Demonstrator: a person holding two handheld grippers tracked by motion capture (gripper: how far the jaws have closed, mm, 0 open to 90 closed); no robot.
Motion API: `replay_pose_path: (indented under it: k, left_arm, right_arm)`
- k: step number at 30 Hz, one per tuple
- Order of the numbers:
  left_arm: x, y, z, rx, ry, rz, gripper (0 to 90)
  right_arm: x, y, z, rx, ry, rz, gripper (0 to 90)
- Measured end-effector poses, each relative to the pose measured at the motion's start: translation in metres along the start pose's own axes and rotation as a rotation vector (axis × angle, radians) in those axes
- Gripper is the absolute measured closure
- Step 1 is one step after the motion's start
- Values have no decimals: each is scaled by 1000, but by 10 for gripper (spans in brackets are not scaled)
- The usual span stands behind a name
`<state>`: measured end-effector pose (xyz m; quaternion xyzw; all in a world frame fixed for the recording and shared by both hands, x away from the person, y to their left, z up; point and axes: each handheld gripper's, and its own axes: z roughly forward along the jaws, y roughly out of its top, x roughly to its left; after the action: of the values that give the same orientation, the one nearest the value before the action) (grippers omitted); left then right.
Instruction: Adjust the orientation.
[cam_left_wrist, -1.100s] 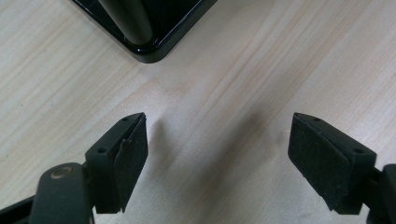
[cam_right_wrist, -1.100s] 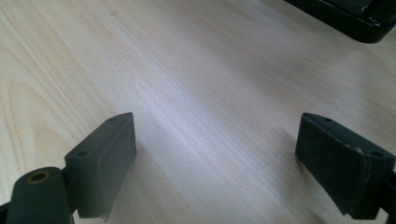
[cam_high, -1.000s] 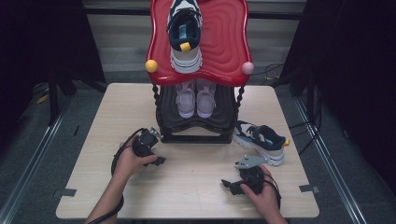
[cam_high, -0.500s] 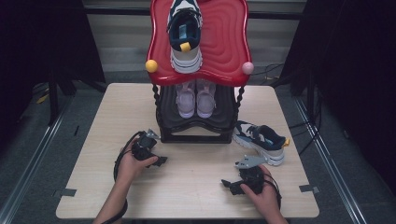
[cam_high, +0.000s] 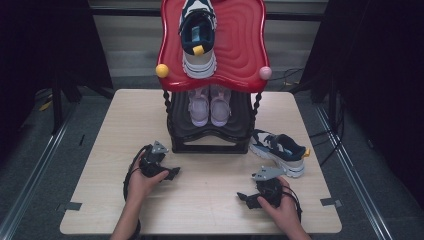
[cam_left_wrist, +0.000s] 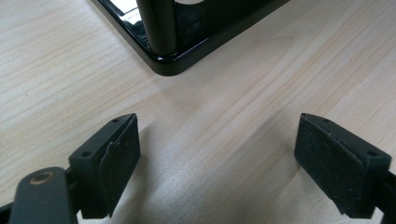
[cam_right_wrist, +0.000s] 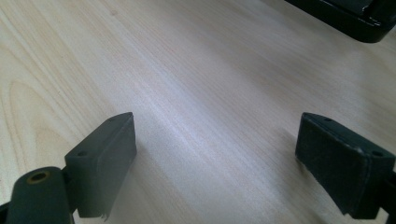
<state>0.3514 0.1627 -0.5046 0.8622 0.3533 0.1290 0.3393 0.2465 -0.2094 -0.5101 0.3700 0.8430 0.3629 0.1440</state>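
A two-tier shoe rack stands at the back middle of the table, with a red top tray (cam_high: 240, 45) and a black lower shelf (cam_high: 210, 134). One navy and white sneaker (cam_high: 197, 35) lies on the red tray. A pale lilac pair (cam_high: 210, 105) sits on the lower shelf. Another navy and white sneaker (cam_high: 279, 151) rests on the table right of the rack. My left gripper (cam_high: 172, 173) lies on the table in front of the rack's left corner (cam_left_wrist: 173, 65). Its jaws (cam_left_wrist: 217, 140) have just been opening and hold nothing. My right gripper (cam_high: 245, 197) rests near the front edge, open (cam_right_wrist: 215, 140) over bare wood.
The light wooden table (cam_high: 210, 210) has bare room between the two hands and to the rack's left. A yellow knob (cam_high: 162, 70) and a pink knob (cam_high: 265, 73) stick out at the red tray's front corners. Dark floor and metal rails surround the table.
The left hand has shifted slightly toward the front edge and its forearm now comes in more upright. The right hand has kept still.
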Motion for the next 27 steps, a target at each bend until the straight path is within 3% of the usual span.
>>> replay_pose_path:
  k: [8,15,23,27]
  left_arm:
    - [-1,-8,0,-62,7,-3,133]
    - [-1,-8,-1,-62,10,0,132]
    - [-1,-8,0,-62,9,0,129]
    - [-1,-8,0,-63,7,-1,129]
  right_arm:
    - [0,0,0,0,13,-10,108]
    - [-3,-2,-3,-3,27,-26,133]
    - [-6,-2,-9,38,50,-40,144]
    - [-10,0,-17,24,63,-52,158]
